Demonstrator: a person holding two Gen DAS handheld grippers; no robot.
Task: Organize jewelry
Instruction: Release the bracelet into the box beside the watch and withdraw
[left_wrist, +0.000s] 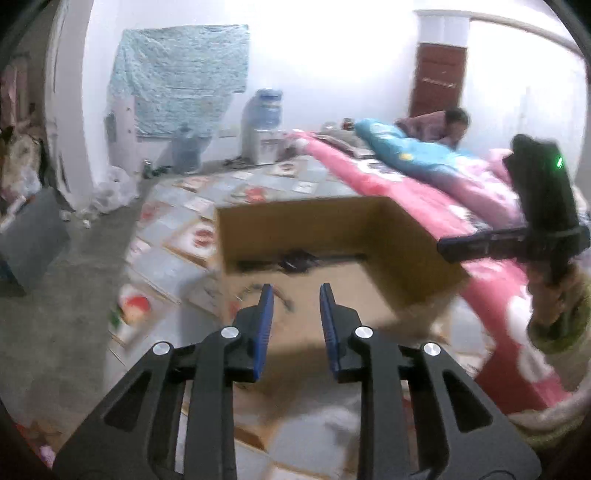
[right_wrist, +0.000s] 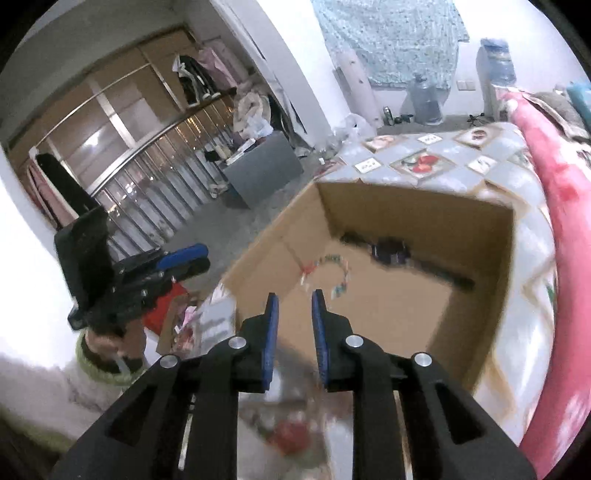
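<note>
Motion blur smears the beaded bracelet (right_wrist: 327, 273) and the dark strap (right_wrist: 406, 256) lying in the cardboard box (right_wrist: 476, 295); their details cannot be made out. The box's near wall drops out of sight behind each tool.

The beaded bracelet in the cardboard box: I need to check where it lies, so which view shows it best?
The right wrist view: the beaded bracelet lies in sight on the cardboard box floor. In the left wrist view only blurred traces show beyond the left gripper.
</note>
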